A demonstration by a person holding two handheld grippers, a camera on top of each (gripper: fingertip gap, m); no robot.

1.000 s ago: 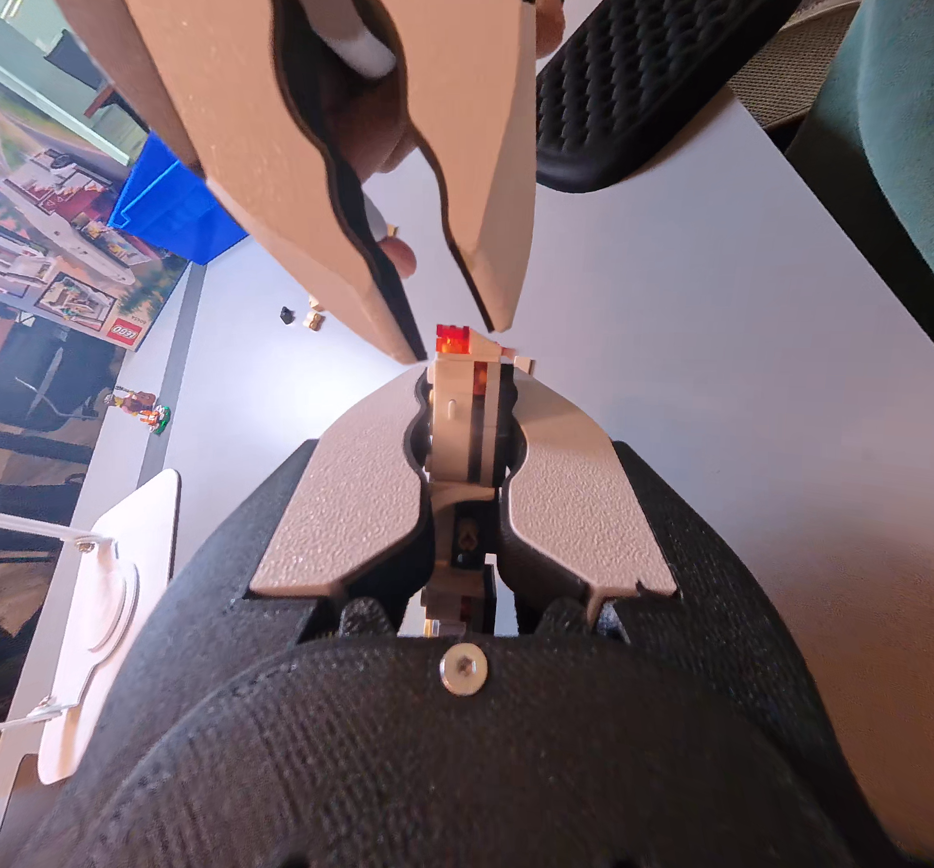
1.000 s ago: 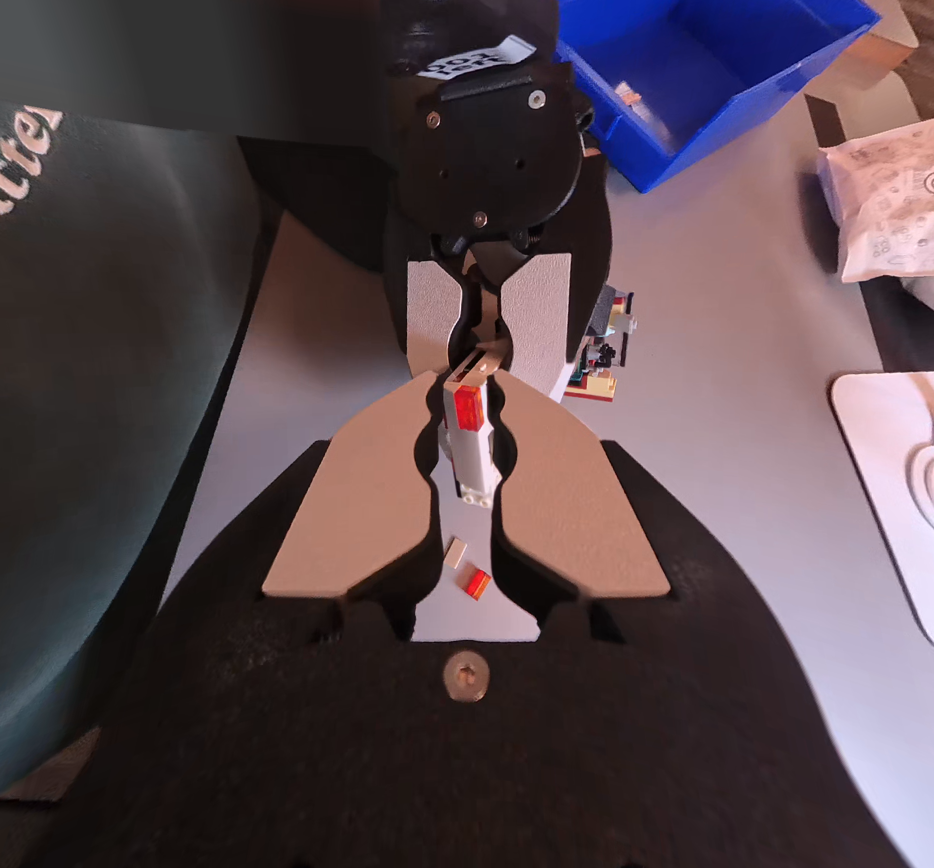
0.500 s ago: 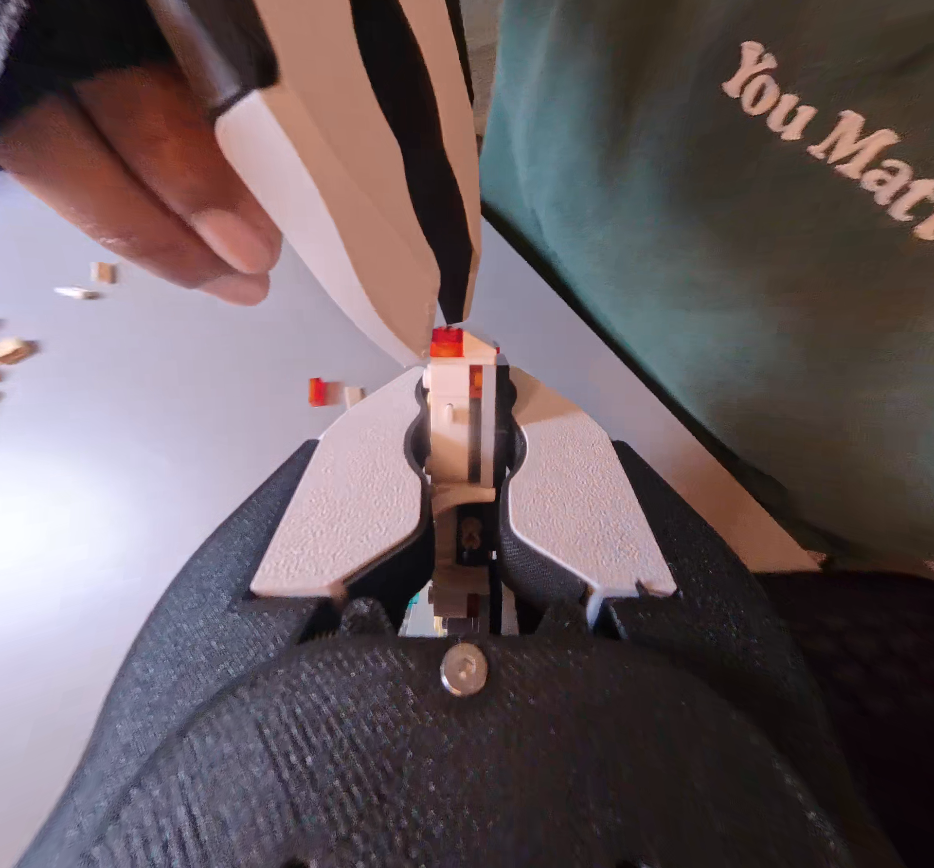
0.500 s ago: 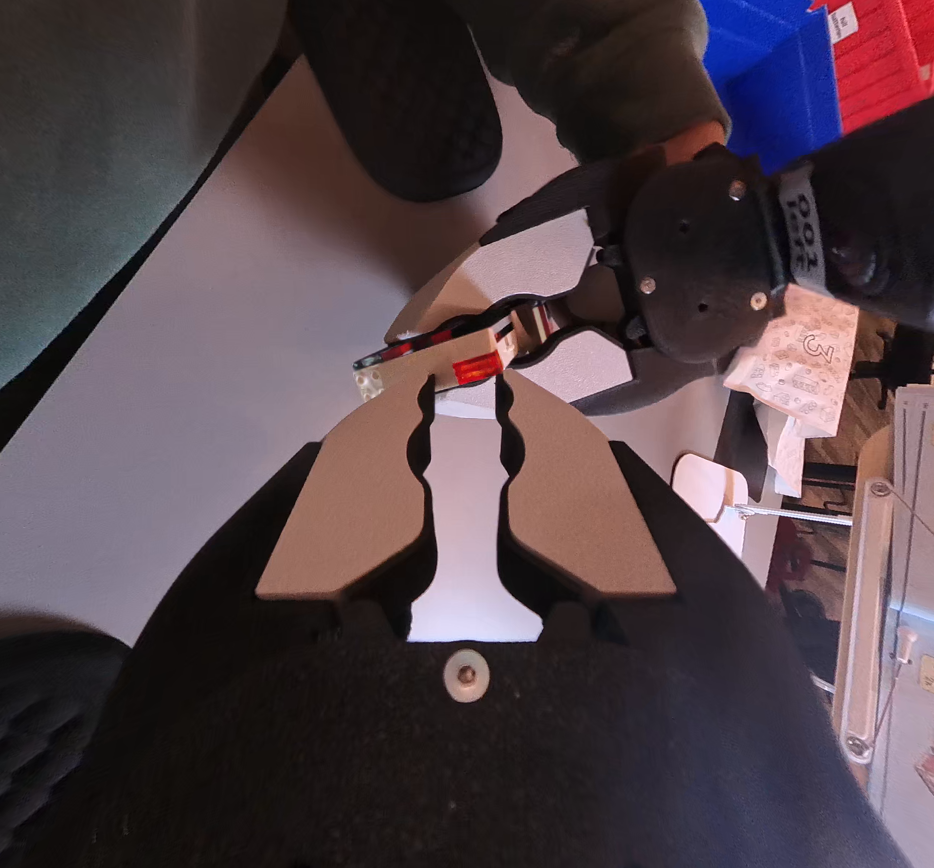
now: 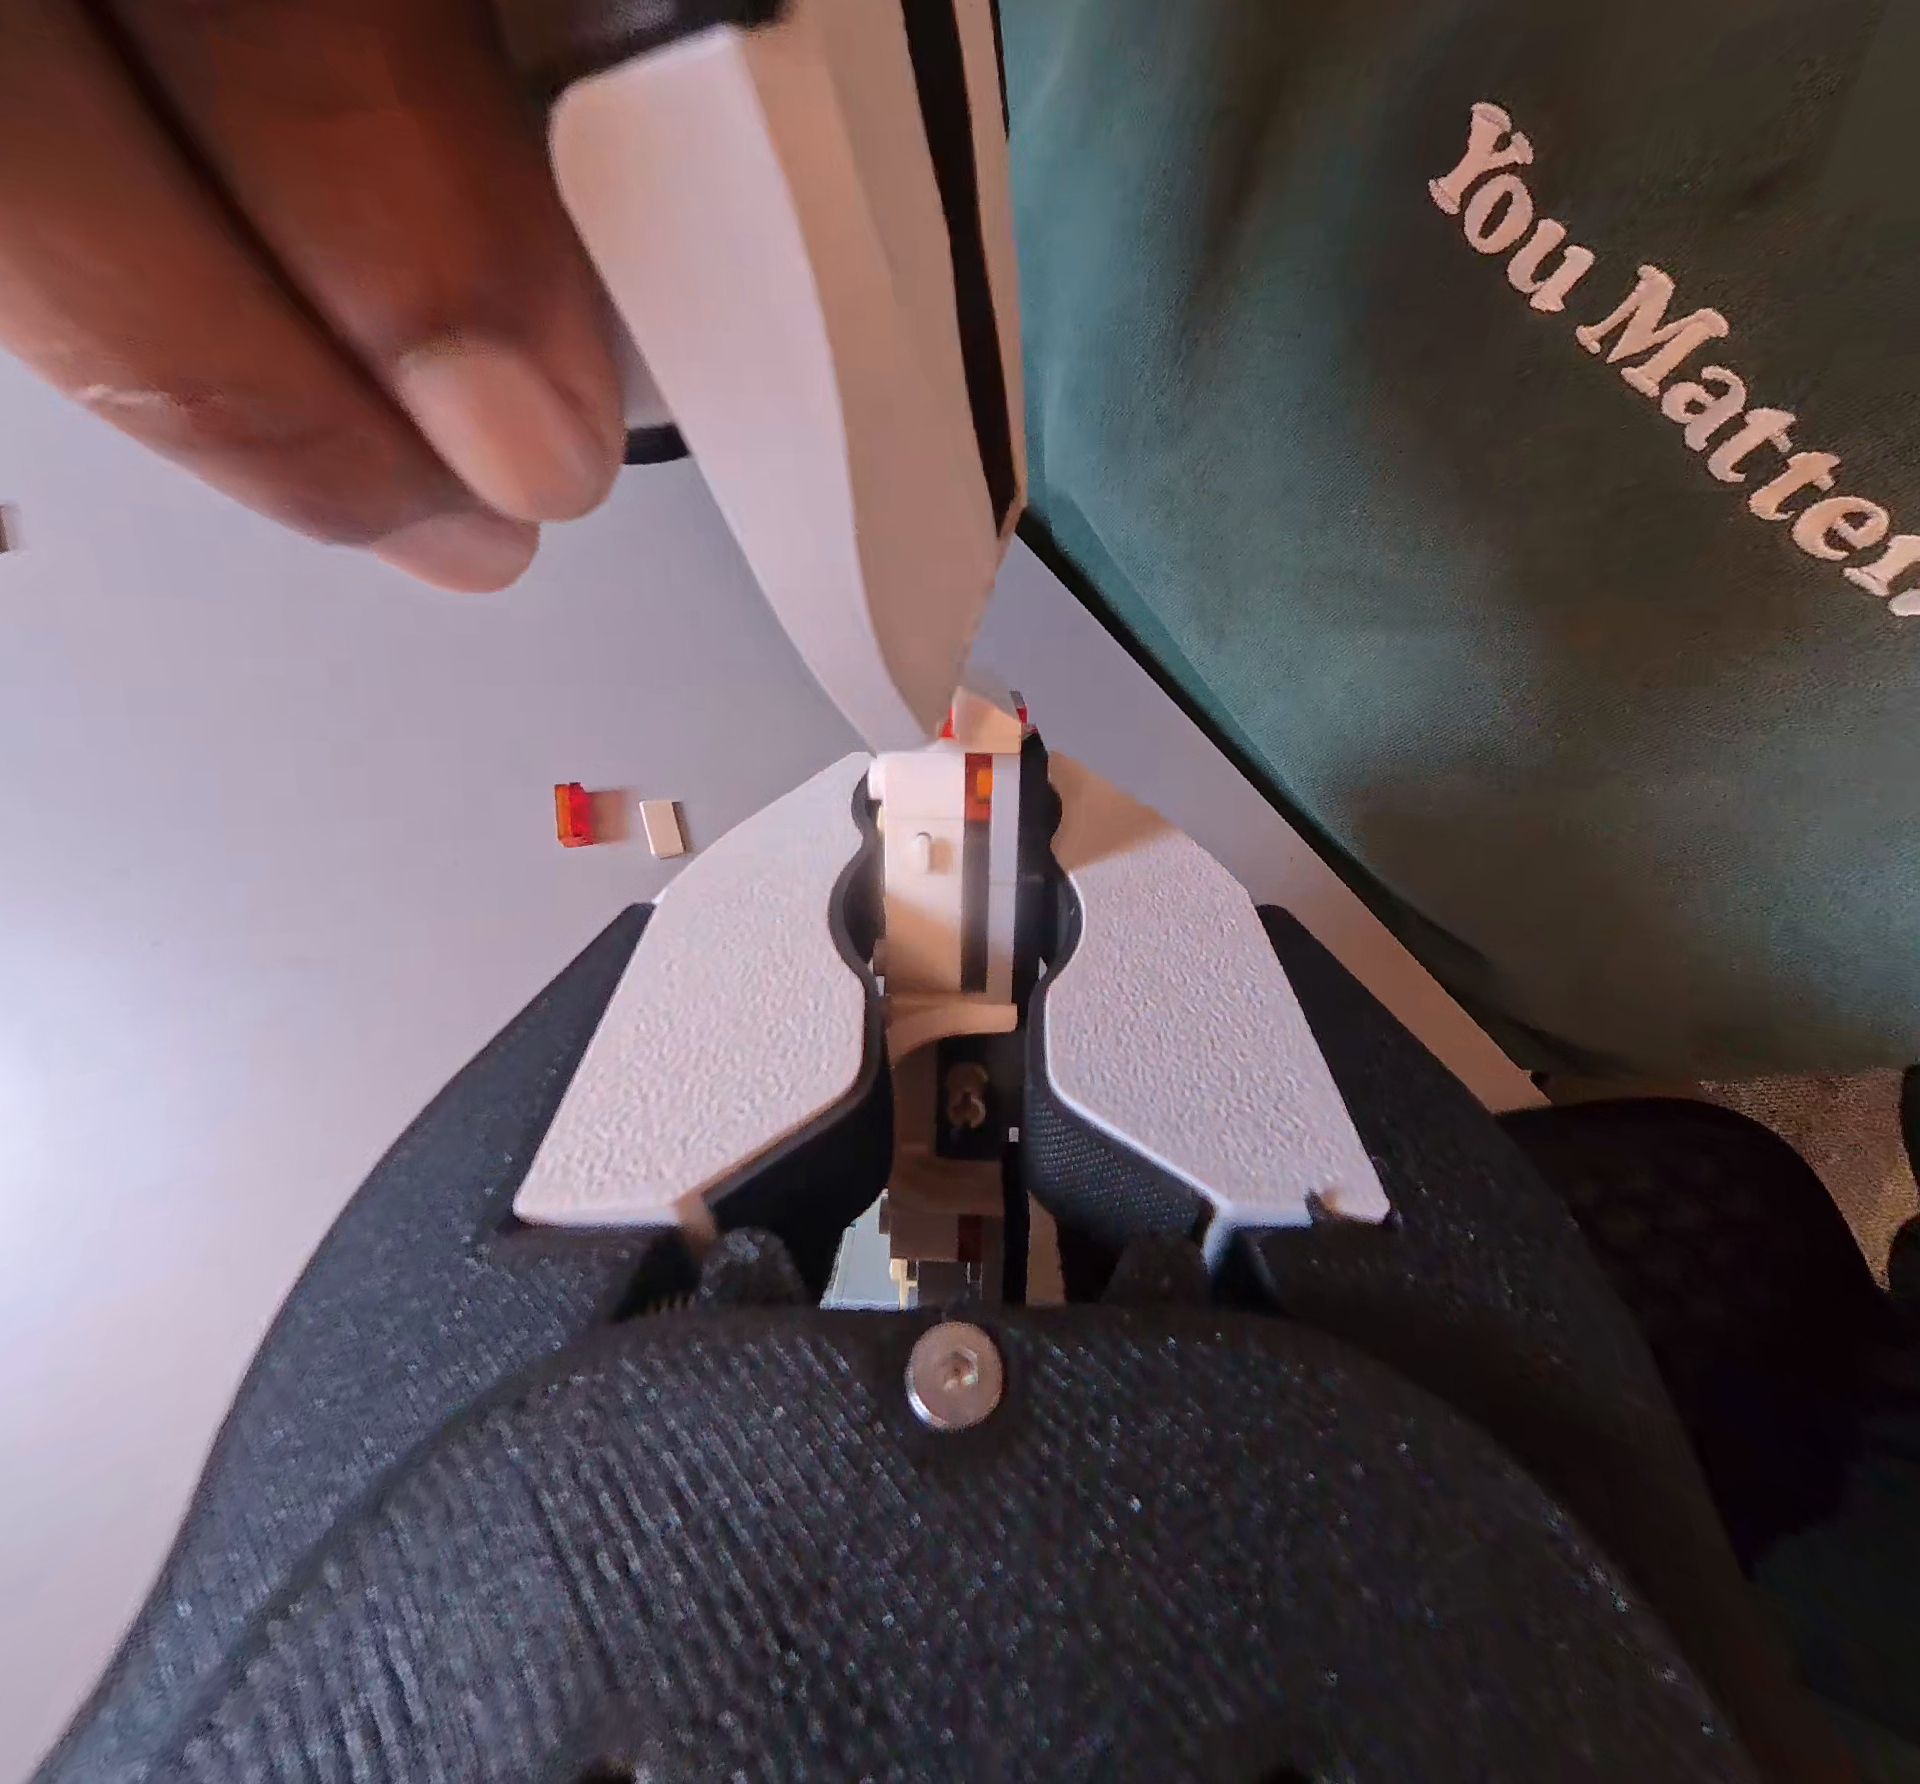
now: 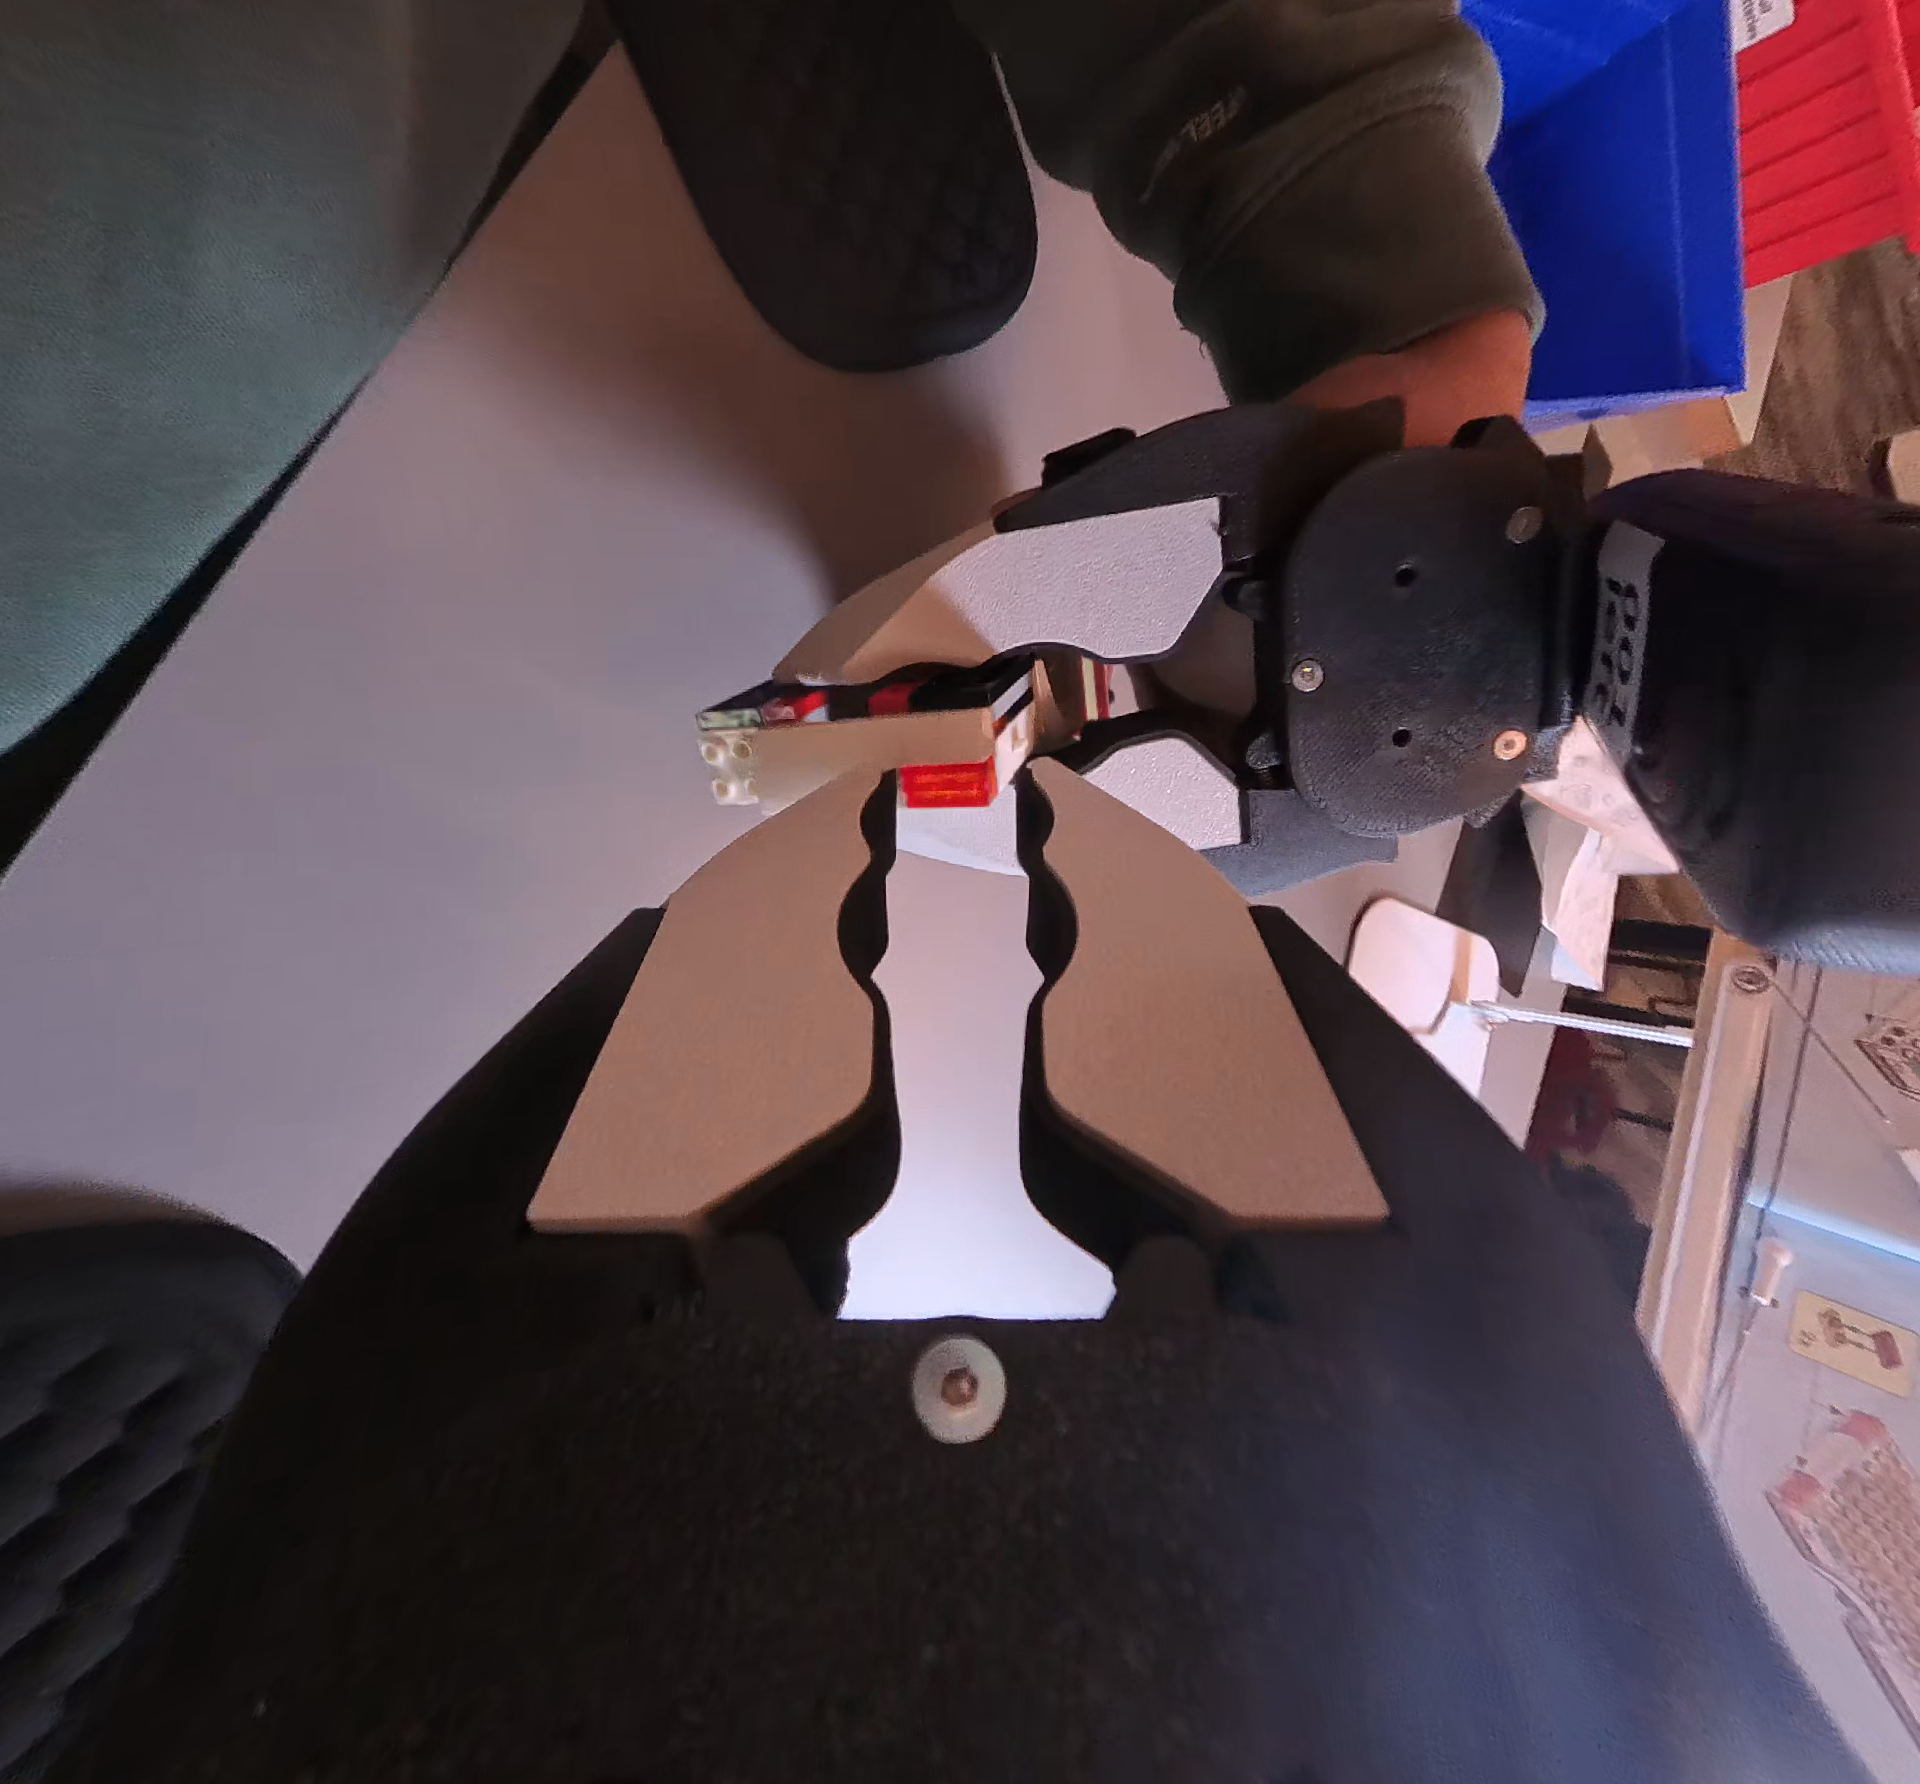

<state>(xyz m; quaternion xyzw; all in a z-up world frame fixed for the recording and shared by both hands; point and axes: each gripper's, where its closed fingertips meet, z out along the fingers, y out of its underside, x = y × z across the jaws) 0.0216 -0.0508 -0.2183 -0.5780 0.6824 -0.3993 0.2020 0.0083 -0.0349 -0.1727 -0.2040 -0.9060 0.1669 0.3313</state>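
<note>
My left gripper [image 5: 961, 778] is shut on a small white, black and red brick model [image 5: 925, 861], which sits deep between its pads. In the right wrist view the same model [image 6: 873, 742] sticks out sideways from the left gripper's fingers [image 6: 1070, 581]. My right gripper [image 6: 961, 794] has its fingertips on either side of a red brick [image 6: 945, 786] on the model's underside and is shut on it. In the left wrist view the right gripper's fingers [image 5: 831, 487] come down edge-on onto the model's front end, with a person's hand [image 5: 312, 228] behind them.
A loose red brick [image 5: 574, 815] and a tan tile [image 5: 663, 828] lie on the white table [image 5: 260, 903]. A person in a teal shirt [image 5: 1455, 384] is close by. A black pad [image 6: 831, 124], a blue bin [image 6: 1621, 176] and a red bin [image 6: 1829, 72] stand farther off. The tips of one gripper are about 5 cm away from the tips of the other.
Both grippers have swung round together with the model, from facing the table to facing the person. The right gripper's tips have stayed at the red brick, and the left grasp is unchanged.
</note>
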